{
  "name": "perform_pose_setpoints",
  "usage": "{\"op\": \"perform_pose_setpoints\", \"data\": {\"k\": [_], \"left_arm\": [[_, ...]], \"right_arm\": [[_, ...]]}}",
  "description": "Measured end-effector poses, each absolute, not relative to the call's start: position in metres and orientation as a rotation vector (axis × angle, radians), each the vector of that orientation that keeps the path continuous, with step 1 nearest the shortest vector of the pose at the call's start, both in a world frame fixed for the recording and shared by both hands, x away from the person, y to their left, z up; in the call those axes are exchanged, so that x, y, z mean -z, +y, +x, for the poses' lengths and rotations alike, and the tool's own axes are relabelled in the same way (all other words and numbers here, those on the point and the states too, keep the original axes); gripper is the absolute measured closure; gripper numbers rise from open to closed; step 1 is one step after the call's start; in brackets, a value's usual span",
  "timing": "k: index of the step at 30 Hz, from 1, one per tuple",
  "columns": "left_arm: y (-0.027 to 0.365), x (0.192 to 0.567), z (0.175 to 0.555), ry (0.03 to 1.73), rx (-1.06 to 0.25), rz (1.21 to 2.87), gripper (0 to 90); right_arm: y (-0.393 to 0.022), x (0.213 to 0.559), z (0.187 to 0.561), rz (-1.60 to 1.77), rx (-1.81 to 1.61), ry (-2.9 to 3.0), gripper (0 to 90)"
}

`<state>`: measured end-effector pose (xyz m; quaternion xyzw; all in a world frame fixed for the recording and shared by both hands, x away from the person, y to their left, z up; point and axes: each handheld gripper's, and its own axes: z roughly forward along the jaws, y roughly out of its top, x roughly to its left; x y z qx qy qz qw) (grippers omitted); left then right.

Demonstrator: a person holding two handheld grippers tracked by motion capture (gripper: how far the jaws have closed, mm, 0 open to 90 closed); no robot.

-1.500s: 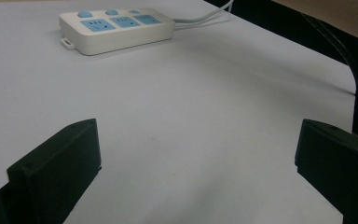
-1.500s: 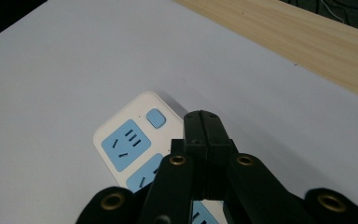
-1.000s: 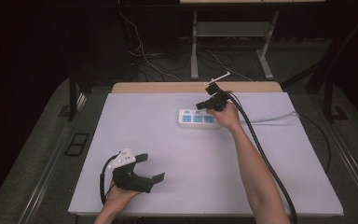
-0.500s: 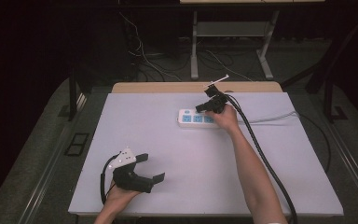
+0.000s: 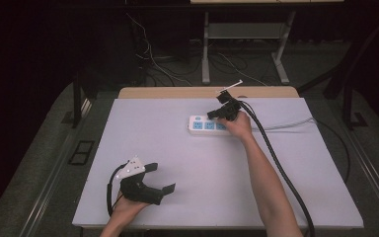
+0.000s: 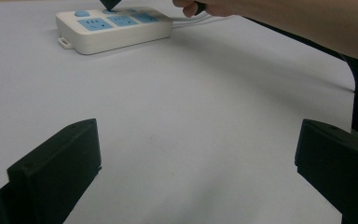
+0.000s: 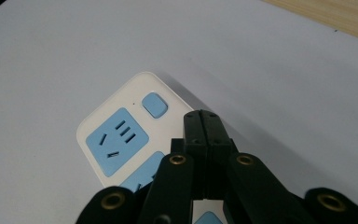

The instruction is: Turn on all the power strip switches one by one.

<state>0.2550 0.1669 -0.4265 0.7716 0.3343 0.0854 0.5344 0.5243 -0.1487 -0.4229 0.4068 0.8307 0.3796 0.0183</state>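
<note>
Right gripper [image 7: 204, 122] jaws together, tip over the strip [image 5: 208, 125] at the table's [image 5: 187, 163] far middle, near its button [image 7: 154, 104]. We'd press straight down, gently, centred on the button. Left gripper [image 5: 164, 178] jaws apart, idle near us.

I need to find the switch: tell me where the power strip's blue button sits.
In the right gripper view, the blue button sits at the power strip's end, beside the first outlet, just ahead of the shut right tool.
</note>
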Motion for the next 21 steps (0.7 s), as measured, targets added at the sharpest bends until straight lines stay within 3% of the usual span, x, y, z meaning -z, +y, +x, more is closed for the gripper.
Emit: {"op": "perform_pose_setpoints", "data": {"k": [21], "left_arm": [[0.1667, 0.4259, 0.2534, 0.794, -0.211, 1.836, 0.0]], "right_arm": [[-0.1494, 0.4258, 0.5204, 1.274, -1.186, 2.557, 90.0]]}}
